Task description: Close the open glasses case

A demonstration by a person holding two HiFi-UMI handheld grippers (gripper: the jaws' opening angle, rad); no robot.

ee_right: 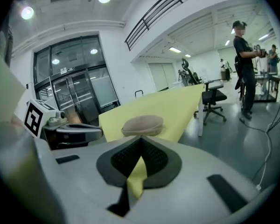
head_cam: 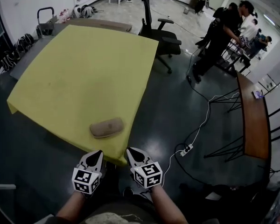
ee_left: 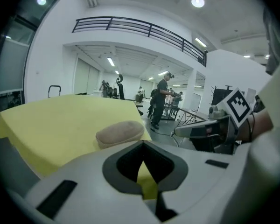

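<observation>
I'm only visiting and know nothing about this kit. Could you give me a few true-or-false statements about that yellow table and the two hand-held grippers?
1. The tan oval glasses case lies on the yellow tablecloth, near the edge closest to the person. True.
2. The left gripper is clamped on the case. False: its jaws are together on nothing, and it is short of the case.
3. The right gripper has its jaws together and holds nothing. True.
4. The case stands wide open. False: its lid looks down, so it appears closed.
5. A black office chair stands on the floor past the table's far right corner. True.
</observation>
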